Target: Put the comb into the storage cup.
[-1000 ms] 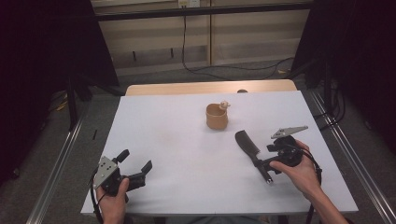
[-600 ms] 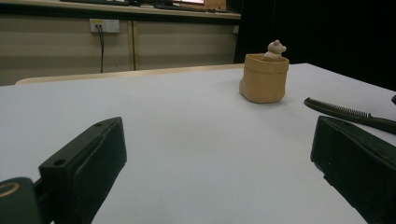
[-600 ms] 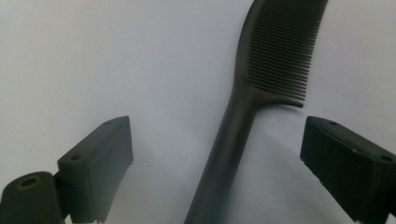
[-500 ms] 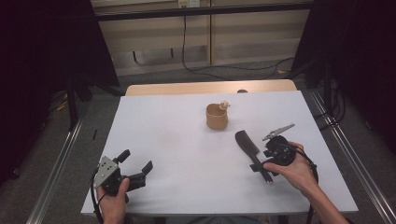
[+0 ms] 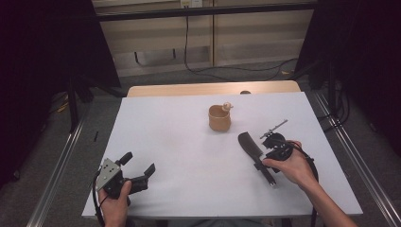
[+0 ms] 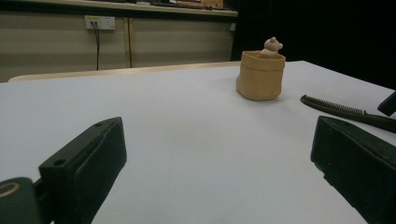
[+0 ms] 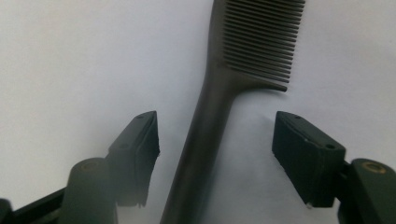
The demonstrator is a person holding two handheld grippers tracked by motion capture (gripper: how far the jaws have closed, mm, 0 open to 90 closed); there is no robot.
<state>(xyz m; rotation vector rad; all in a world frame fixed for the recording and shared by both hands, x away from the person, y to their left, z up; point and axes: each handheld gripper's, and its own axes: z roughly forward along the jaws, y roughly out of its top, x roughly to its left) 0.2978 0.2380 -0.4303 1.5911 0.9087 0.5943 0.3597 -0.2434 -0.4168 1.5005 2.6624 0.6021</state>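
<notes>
A black comb [image 5: 250, 147] lies on the white table [image 5: 179, 137], right of middle, its handle pointing toward the near edge. My right gripper [image 5: 261, 163] points down over that handle. In the right gripper view the comb's handle [image 7: 205, 135] runs up between the two jaws with a gap on each side; the jaws have just been closing and do not touch it. A tan cup [image 5: 219, 119] with a small pale figure [image 5: 227, 106] on its rim stands behind the comb. My left gripper [image 5: 138, 166] rests open at the near left, with nothing between its jaws [image 6: 219, 172].
In the left gripper view the tan cup [image 6: 260, 74] and the comb [image 6: 343, 111] lie ahead to the right. A wooden strip [image 5: 213, 89] borders the table's far edge. Metal rails [image 5: 352, 156] run along both sides of the table on the floor.
The right hand has shifted left and tipped down over the comb's handle, and its jaws stand closer together. The left hand and gripper have kept still.
</notes>
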